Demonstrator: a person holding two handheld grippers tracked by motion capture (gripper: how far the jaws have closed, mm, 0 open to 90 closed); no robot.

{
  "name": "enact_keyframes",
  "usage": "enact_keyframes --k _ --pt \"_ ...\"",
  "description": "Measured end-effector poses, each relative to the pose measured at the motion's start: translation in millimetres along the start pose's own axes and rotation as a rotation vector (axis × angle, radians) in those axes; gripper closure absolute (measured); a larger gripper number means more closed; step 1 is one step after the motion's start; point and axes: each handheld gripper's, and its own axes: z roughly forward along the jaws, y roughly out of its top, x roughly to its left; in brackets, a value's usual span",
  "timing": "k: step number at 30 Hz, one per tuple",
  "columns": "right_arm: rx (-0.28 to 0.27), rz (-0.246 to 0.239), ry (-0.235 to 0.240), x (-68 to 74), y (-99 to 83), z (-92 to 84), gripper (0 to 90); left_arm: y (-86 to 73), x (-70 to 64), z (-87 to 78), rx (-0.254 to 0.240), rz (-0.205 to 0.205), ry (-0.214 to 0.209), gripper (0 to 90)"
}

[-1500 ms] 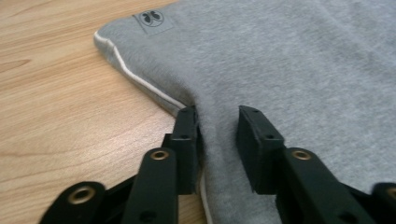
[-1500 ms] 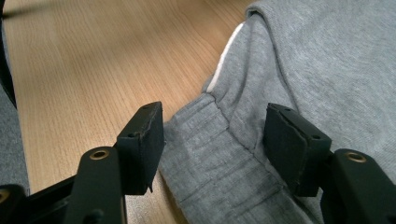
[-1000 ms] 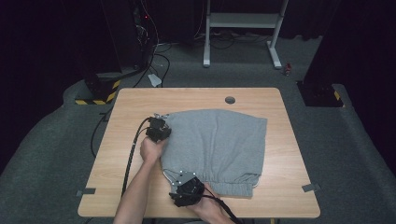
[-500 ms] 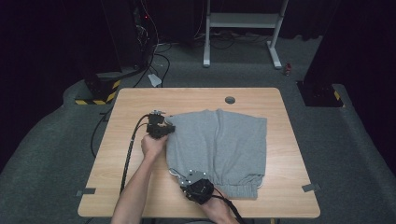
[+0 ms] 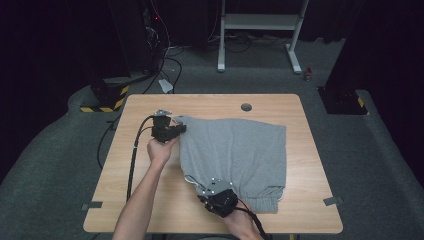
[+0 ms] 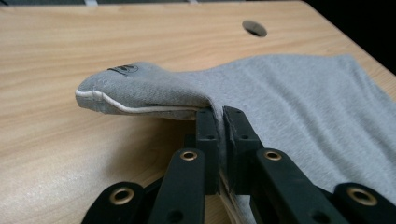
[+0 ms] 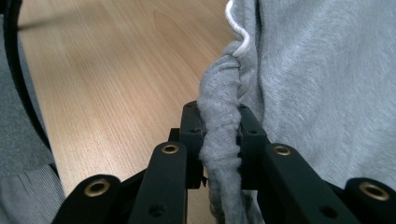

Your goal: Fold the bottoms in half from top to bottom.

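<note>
A grey sweat garment lies spread on the wooden table. My left gripper is at its far left corner, shut on a fold of fabric and lifting it off the wood; in the left gripper view the jaws pinch the cloth flat. My right gripper is at the near left edge. Its jaws have just been closing and now squeeze a bunched roll of grey fabric. A white drawstring curls just beyond it.
A round cable hole sits in the table's far edge. Bare wood lies left of the garment. Black cables trail from the left gripper over the table's left side. A white stand and dark equipment stand on the floor behind.
The right gripper has shifted right along the garment's near edge and taken hold of it. Both grippers have risen, and the garment's left edge is lifted and drawn inward.
</note>
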Motion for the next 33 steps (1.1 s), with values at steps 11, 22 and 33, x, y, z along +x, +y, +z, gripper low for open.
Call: enact_keyframes --k 11,22,33 --pt "-0.009 0.007 0.011 -2.0 5.8 -4.9 77.7 2.8 3.8 -11.2 -0.026 -0.017 0.005 85.2" --pt "-0.02 0.005 0.071 -1.2 25.9 0.3 78.1 5.2 22.0 -39.5 -0.049 -0.016 0.052 85.9" --pt "-0.089 -0.034 0.106 19.1 65.1 4.0 78.1 15.9 44.2 -98.1 -0.098 -0.057 0.084 86.2"
